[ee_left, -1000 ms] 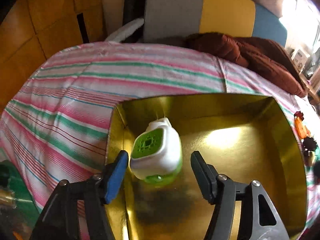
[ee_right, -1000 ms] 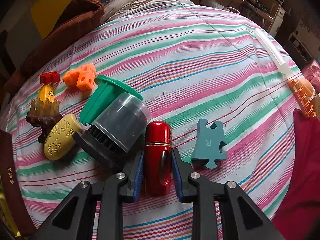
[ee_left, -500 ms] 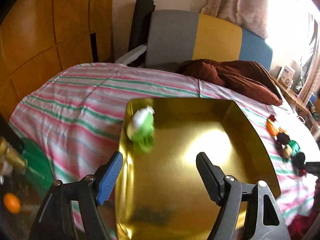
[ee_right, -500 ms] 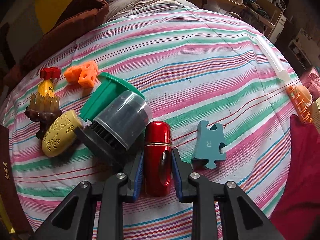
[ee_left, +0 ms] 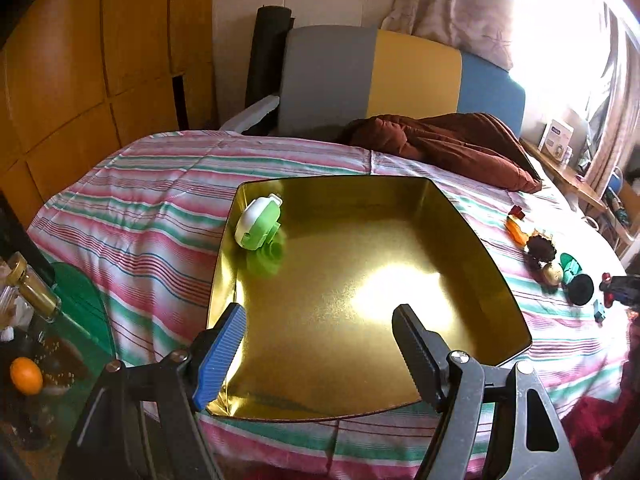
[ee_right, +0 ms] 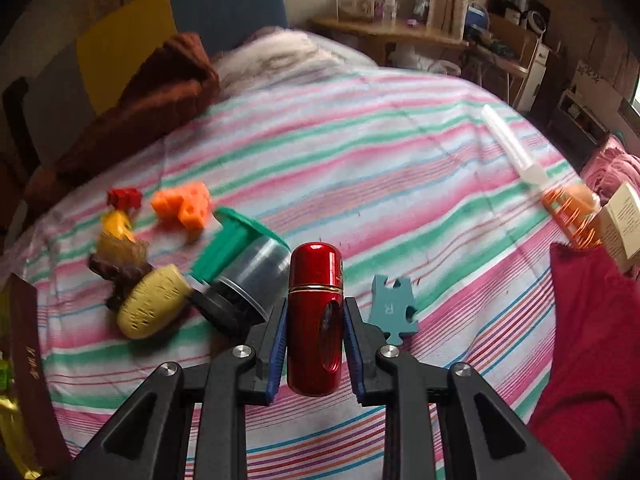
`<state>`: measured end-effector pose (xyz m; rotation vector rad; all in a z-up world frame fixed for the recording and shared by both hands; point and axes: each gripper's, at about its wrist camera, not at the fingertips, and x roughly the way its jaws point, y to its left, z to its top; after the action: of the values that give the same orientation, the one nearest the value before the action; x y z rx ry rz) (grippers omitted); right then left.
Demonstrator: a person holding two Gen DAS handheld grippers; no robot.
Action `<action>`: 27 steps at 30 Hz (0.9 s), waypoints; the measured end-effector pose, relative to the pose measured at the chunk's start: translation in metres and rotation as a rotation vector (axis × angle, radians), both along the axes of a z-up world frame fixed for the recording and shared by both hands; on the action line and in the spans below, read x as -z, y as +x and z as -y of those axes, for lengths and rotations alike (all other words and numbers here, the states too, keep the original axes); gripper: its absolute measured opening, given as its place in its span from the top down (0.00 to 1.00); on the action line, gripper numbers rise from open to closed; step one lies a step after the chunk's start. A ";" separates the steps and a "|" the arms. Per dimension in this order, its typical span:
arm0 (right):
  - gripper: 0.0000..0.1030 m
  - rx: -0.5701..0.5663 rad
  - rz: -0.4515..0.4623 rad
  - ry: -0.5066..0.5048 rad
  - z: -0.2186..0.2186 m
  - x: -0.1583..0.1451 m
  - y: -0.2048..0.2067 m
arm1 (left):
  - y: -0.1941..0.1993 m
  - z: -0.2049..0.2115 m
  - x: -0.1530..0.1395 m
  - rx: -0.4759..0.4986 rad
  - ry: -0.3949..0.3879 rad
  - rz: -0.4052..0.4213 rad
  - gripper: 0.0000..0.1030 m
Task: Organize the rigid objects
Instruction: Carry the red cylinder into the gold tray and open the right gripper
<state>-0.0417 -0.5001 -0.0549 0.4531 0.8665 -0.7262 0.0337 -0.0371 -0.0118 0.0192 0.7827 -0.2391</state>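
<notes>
The right gripper (ee_right: 314, 334) pinches the red cylinder (ee_right: 315, 322) between its jaws. The left gripper (ee_left: 320, 346), jaws spread, hangs over the gold tray (ee_left: 472, 216); the green-and-white device (ee_left: 258, 223) lies ahead-left inside.

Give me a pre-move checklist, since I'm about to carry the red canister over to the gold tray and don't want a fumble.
1. Right gripper shut on red canister: ok.
2. Canister lifted off the striped bedspread: cannot tell.
3. Gold tray has bare floor for it: ok.
4. Green-and-white device sits in the tray's far left corner, out of the way: ok.
5. Left gripper open, holding nothing: ok.
6. Left gripper hangs over the tray's near edge, perhaps in the way: not ok.
</notes>
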 end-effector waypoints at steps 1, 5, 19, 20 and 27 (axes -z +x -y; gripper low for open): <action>0.75 -0.010 0.028 -0.010 -0.003 -0.009 -0.002 | 0.000 0.000 0.000 0.002 -0.002 -0.001 0.26; 0.75 -0.090 0.100 -0.031 -0.020 -0.043 0.000 | -0.002 0.002 -0.001 0.002 -0.001 0.003 0.26; 0.75 -0.624 0.156 0.053 -0.182 -0.073 0.079 | -0.003 -0.016 0.005 -0.040 -0.003 -0.012 0.26; 0.75 -0.646 0.150 0.063 -0.190 -0.071 0.083 | -0.003 -0.018 0.005 -0.044 -0.004 -0.013 0.26; 0.75 -0.837 0.092 0.132 -0.270 -0.047 0.108 | -0.003 -0.031 0.009 -0.077 -0.010 -0.024 0.26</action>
<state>0.0661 -0.2299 -0.0076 0.1996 0.9183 0.1204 0.0302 -0.0062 -0.0208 -0.0234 0.8044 -0.1701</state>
